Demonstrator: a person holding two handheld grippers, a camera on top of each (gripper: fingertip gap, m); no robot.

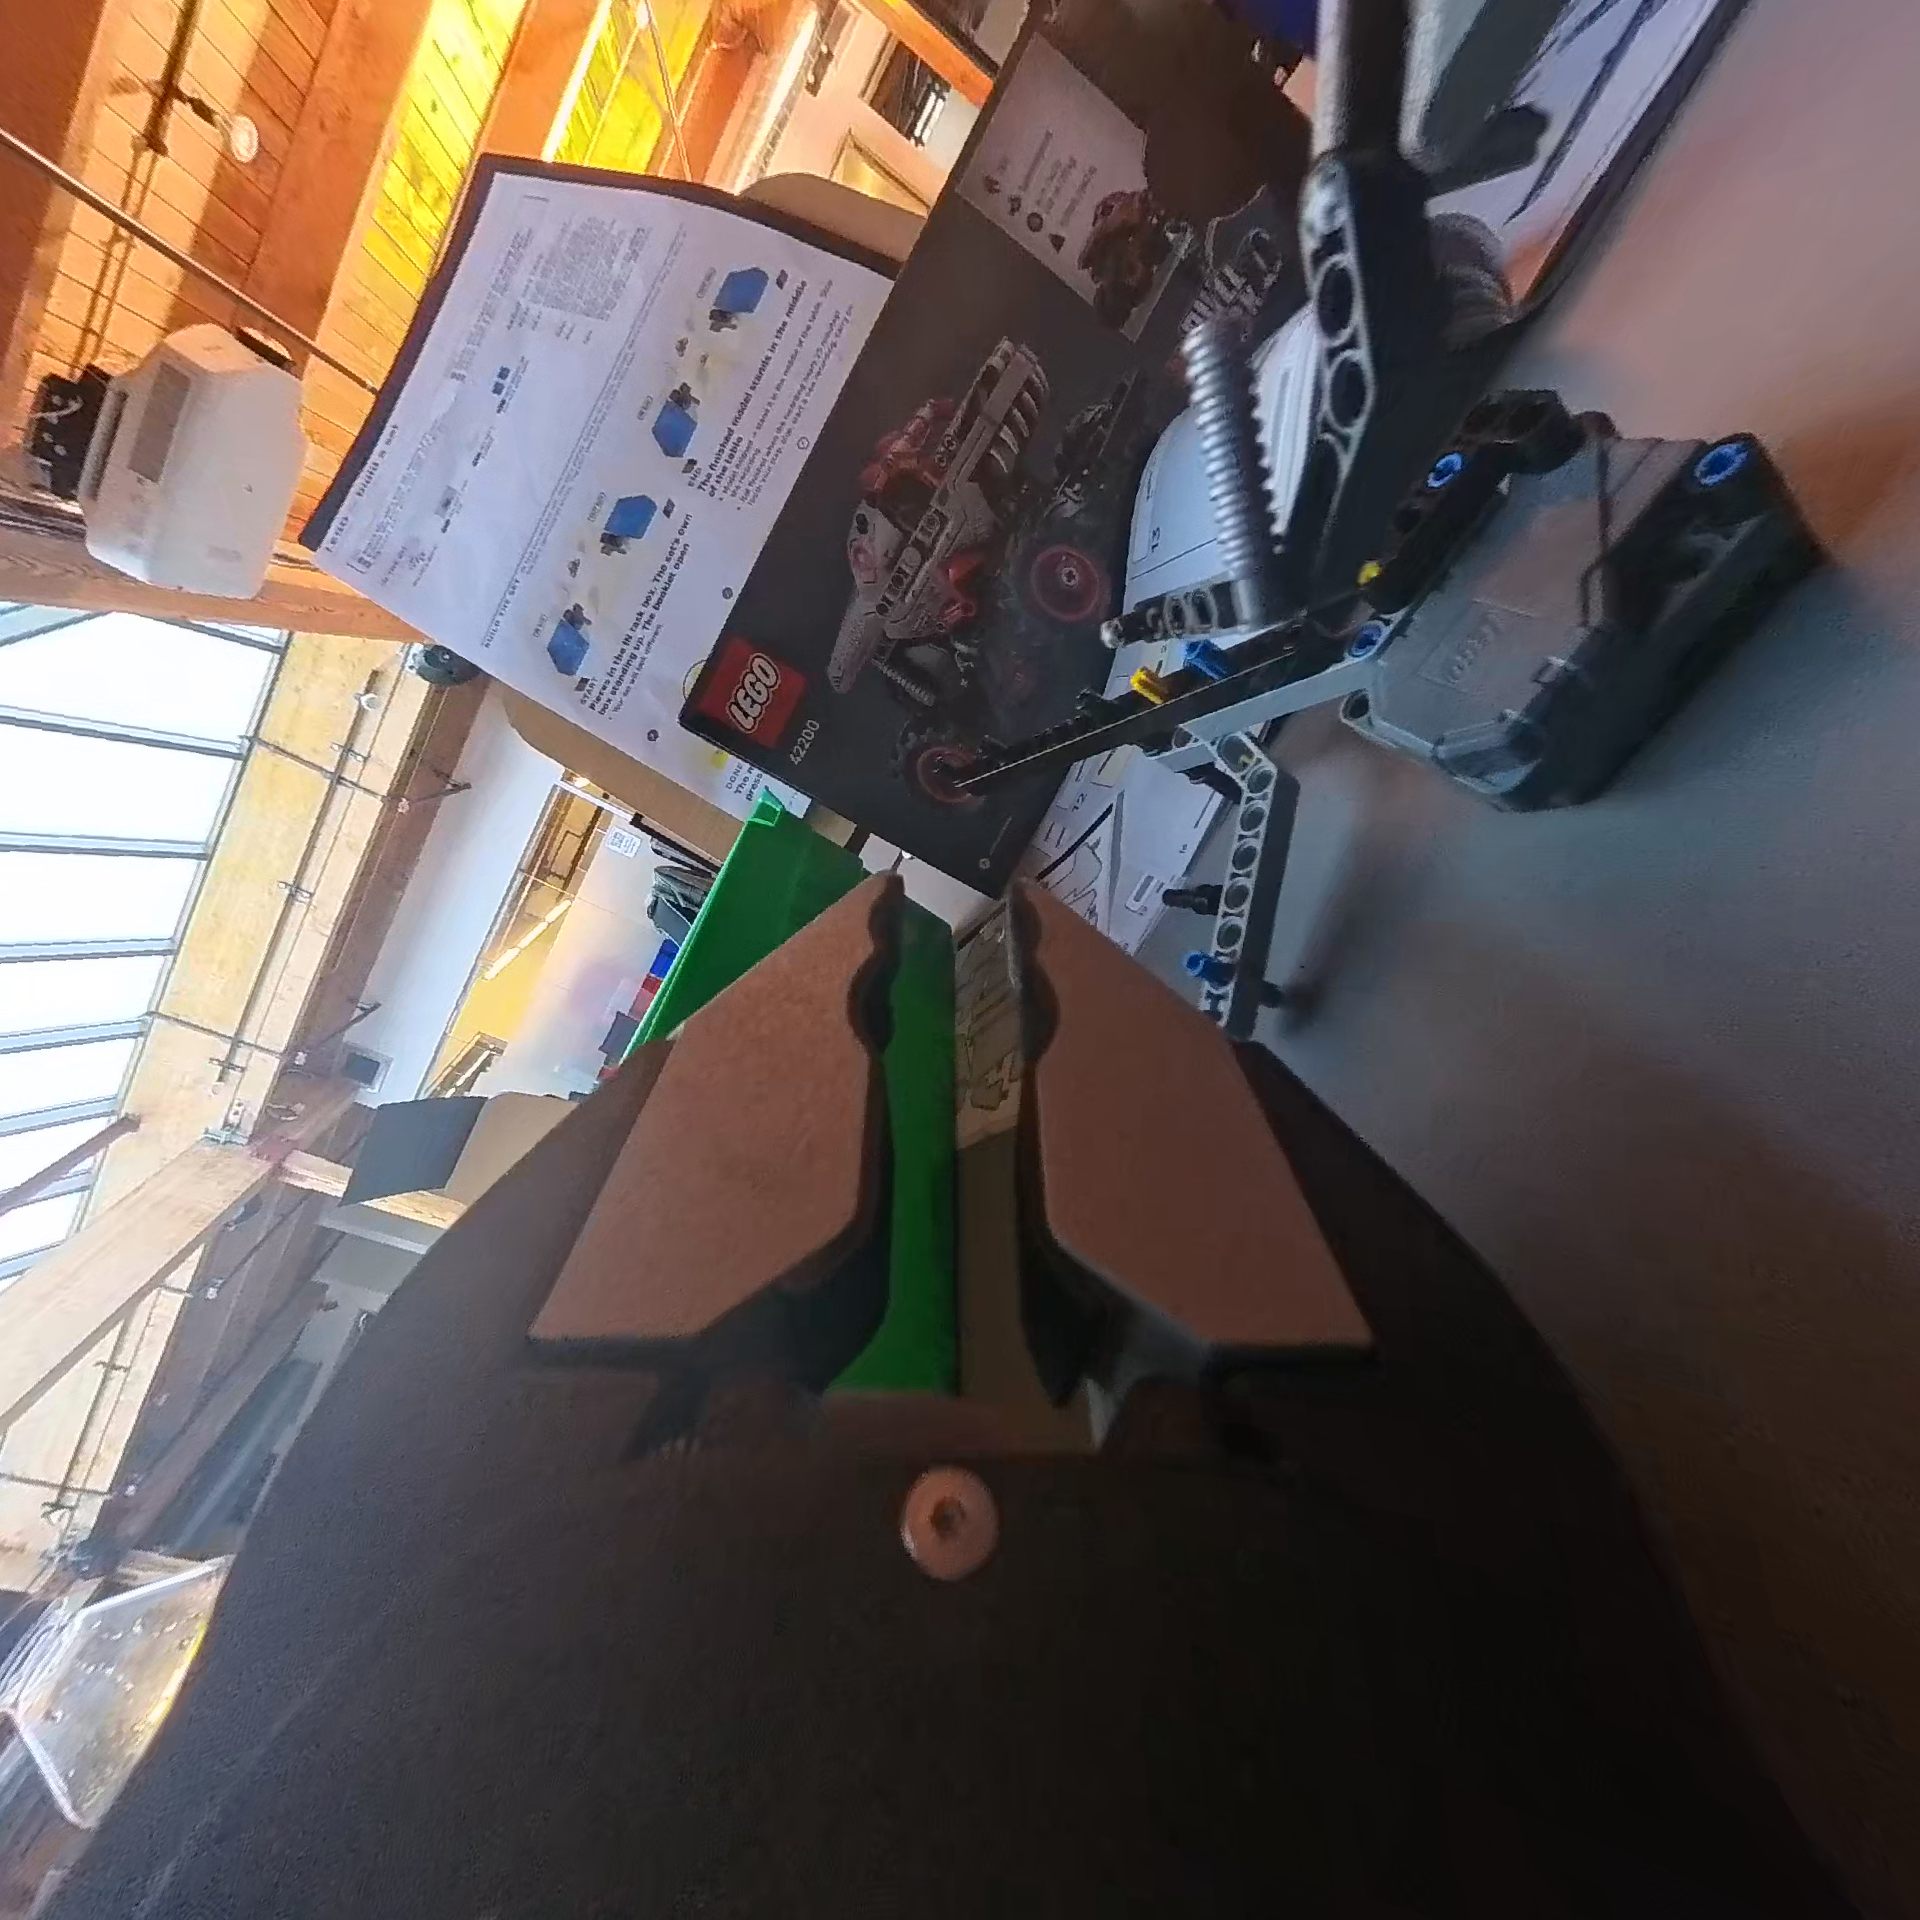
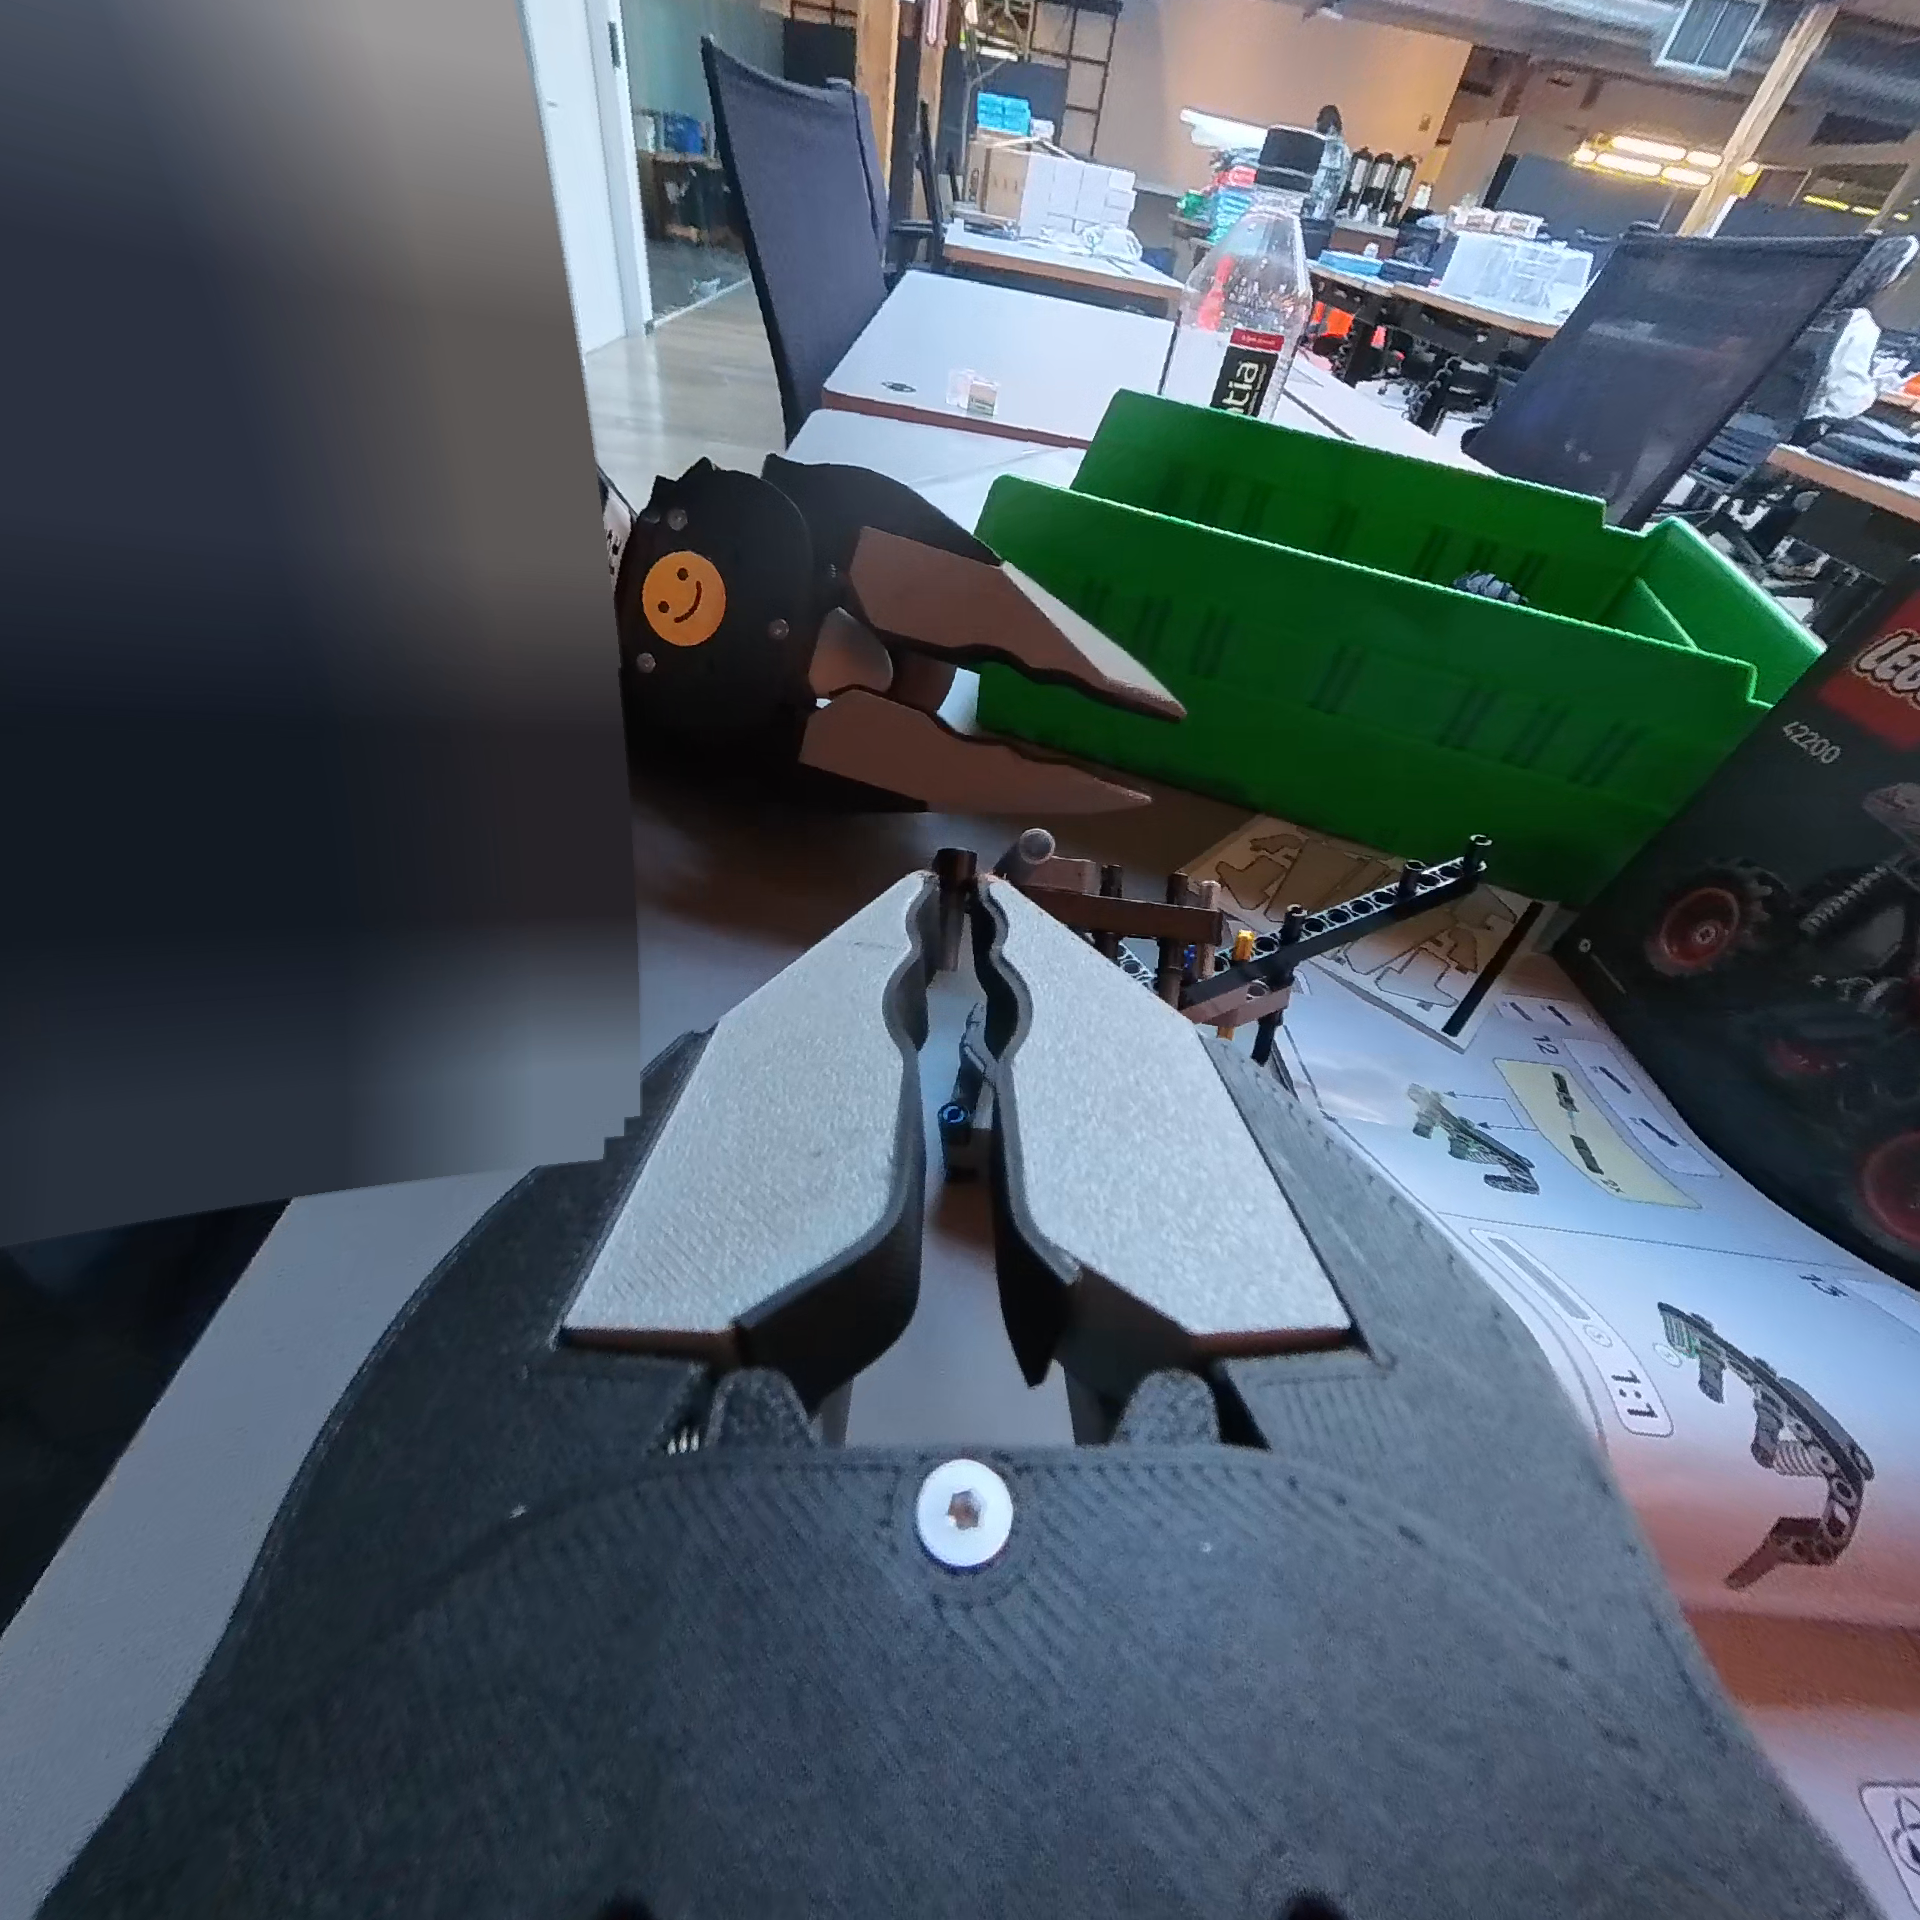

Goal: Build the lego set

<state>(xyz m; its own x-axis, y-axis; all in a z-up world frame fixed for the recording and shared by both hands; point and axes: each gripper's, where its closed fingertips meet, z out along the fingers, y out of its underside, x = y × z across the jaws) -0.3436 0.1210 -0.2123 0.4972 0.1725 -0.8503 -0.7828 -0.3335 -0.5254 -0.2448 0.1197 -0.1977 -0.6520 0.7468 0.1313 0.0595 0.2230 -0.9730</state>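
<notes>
On table by instruction booklet (image 2: 1558, 1174): right gripper (image 2: 954, 883) clamped on dark pin (image 2: 951, 894); left gripper (image 2: 1164, 753) jaws apart, empty. Align pin with beam assembly (image 2: 1340, 925) hole, press straight.

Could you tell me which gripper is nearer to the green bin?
Left. The left gripper hovers right beside the green bin; the right gripper sits farther back, shut on a dark pin.

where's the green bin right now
In the right wrist view the green bin sits on the table at upper right, just beyond the left tongs, beside the set's box.
</notes>
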